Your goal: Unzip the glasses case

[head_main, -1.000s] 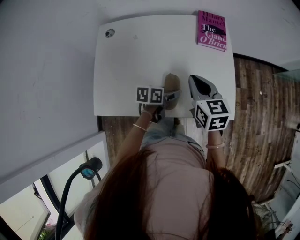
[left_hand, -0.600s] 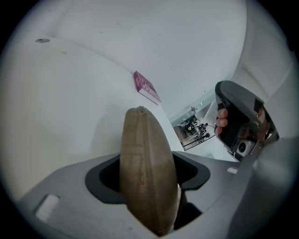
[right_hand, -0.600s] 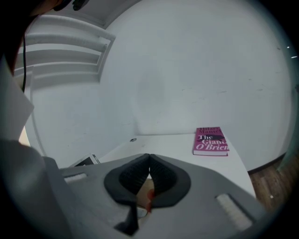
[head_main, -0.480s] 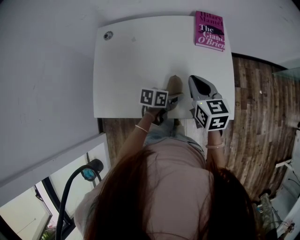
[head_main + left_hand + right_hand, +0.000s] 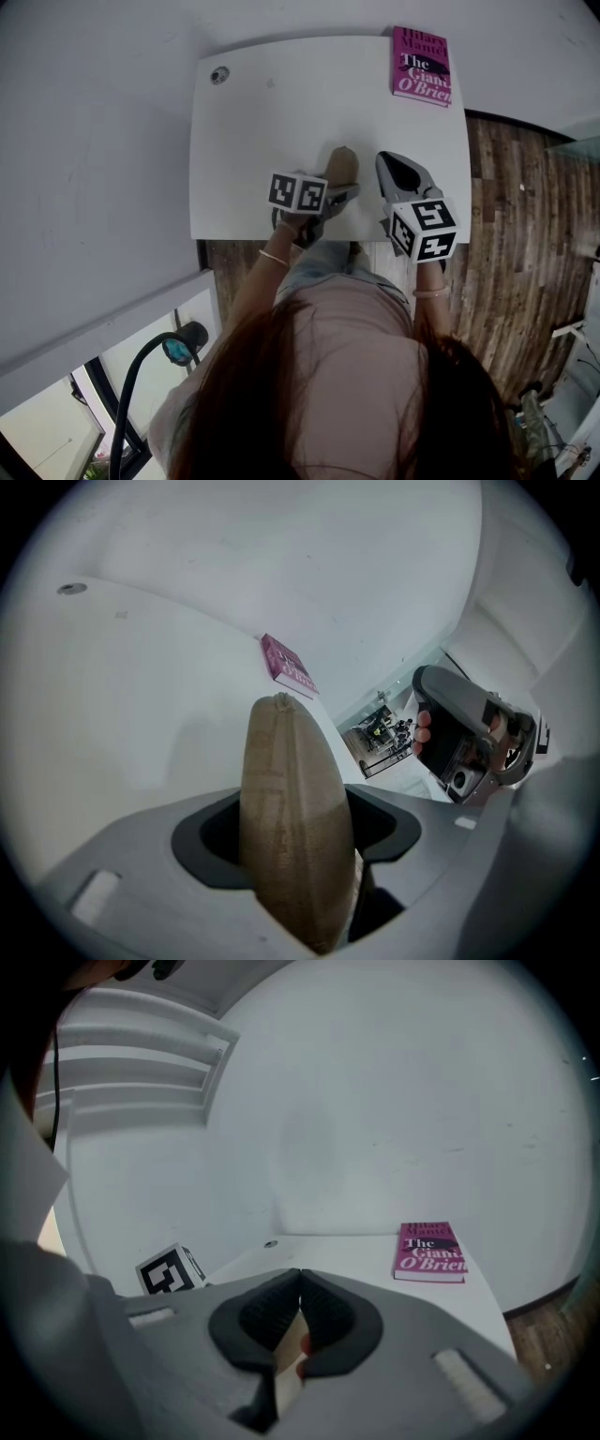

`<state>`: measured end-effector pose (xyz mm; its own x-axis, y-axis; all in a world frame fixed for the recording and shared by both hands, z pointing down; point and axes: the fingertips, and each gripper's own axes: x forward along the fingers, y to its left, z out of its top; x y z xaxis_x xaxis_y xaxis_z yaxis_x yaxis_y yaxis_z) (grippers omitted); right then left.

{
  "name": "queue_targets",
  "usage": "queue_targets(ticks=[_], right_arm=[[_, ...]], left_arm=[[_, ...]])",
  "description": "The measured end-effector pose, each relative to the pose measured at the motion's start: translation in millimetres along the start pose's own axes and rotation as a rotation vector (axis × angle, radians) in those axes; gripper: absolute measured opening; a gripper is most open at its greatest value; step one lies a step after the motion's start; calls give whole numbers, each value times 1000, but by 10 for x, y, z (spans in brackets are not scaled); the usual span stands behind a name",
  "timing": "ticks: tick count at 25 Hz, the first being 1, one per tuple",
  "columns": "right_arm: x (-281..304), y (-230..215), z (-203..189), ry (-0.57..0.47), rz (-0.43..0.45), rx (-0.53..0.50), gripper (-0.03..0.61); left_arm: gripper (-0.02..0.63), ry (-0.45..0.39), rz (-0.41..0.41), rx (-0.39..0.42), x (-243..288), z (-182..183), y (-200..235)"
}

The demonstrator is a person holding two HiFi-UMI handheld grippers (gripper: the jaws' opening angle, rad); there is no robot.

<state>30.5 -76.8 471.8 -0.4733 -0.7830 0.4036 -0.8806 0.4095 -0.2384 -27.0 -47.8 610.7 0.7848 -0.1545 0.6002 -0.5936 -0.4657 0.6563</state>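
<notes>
Soft, even indoor light; fisheye bending, dark vignetted corners.

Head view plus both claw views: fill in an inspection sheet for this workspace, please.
Surface: white table.
Job's things: tan glasses case, on edge near the table's front edge; zip looks shut.
Clutter: pink book at the far right corner; small round fitting at the far left corner.
Claws: left claw closed on the case; right claw shut, empty, right of the case and apart from it.
Cables: nothing seen.
Surroundings: wood floor, white wall, dark gooseneck stand at lower left.
</notes>
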Motion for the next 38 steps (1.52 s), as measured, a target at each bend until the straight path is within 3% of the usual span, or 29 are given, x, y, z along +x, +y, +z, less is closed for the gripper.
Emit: queue_targets(ticks=[8,18,35,36,37,38], right_arm=[[129,150,130,-18,45,-52,4],[305,348,420,-51,83,-36,4],[333,409,862,-94,185,-80,5],[338,416,872,-90,200,-88,7],[343,427,878,-83,218,-95,70],[346,437,884,-78,235,-102,83]], left_arm=[[298,38,-5,66,-330,176,1],[298,81,-54,191,-738,438,-122],[296,46,-91,448,-1113,905,-387],[298,55,-89,466,-1123,911,-393],[296,64,-86,483,-1132,918,-399],[296,72,-85,499,-1141,926,-407]])
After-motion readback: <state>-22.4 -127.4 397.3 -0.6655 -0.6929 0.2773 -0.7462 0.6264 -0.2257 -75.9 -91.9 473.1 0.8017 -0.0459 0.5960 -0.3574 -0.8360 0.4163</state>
